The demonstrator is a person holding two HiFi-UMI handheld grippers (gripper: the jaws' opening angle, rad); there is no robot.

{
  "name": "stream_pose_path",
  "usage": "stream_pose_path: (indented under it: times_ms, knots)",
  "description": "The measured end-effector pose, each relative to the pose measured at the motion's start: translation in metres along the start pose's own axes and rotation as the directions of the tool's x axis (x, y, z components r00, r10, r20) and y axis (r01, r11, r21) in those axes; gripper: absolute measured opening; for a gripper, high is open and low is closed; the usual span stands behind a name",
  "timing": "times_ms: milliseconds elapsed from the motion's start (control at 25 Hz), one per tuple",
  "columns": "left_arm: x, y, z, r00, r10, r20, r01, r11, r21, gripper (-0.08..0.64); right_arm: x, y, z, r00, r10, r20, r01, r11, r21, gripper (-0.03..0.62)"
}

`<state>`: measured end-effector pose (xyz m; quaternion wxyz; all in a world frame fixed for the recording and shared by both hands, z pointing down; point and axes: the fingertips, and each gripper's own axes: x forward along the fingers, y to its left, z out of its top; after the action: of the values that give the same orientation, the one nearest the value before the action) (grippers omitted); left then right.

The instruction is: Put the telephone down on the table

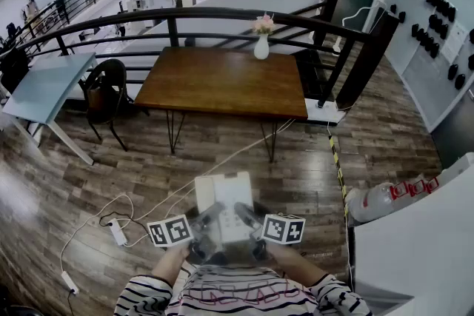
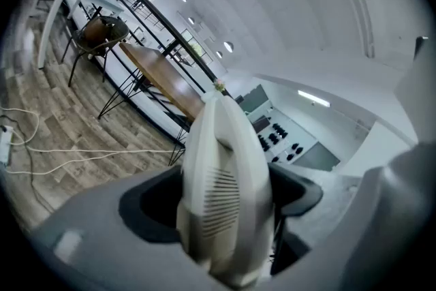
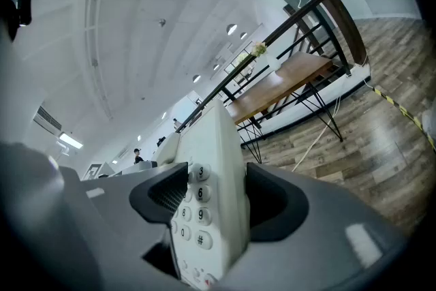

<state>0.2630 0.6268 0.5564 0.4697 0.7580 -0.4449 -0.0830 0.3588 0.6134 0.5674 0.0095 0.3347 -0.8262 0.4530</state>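
I read the telephone at 6 o'clock in the head view, low in the frame and just ahead of the operator's striped sleeves. It is in the air above the wooden floor, well apart from the desk.

The left tongs grip it from 7 o'clock. In the left gripper view, both dark pads press against the white shell on either side of a slotted grille. This looks like the handset end, but blur keeps me from being sure.

The right tongs grip it from 5 o'clock. In the right gripper view, the keypad edge stands between the pads, with both pads against the casing and the number keys facing 9 o'clock.

The brown desk stands at 12 o'clock from the telephone, in front of a black railing. A white vase with flowers stands on the desk's far edge, toward 1 o'clock. A dark chair stands at 10 o'clock, just beside the desk's left end. White cables trail across the floor at 8 o'clock.
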Motion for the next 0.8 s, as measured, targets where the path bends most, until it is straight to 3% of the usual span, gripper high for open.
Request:
stream_pose_path:
  times_ms: [400, 600, 800]
  knots:
    - [-0.008, 0.008, -0.003, 1.000, 0.005, 0.016, -0.005, 1.000, -0.003, 0.391, 0.006, 0.001, -0.010, 1.000, 0.001, -0.016, -0.001, 1.000, -0.008, 0.265]
    - [0.002, 0.033, 0.025, 1.000, 0.001, 0.013, 0.000, 1.000, -0.030, 0.391, 0.043, 0.001, 0.003, 0.999, -0.016, -0.032, 0.015, 1.000, -0.021, 0.265]
    - [0.007, 0.066, 0.081, 1.000, -0.005, 0.000, 0.005, 1.000, -0.025, 0.391, 0.102, 0.013, 0.025, 1.000, -0.017, -0.027, 0.016, 1.000, -0.007, 0.267]
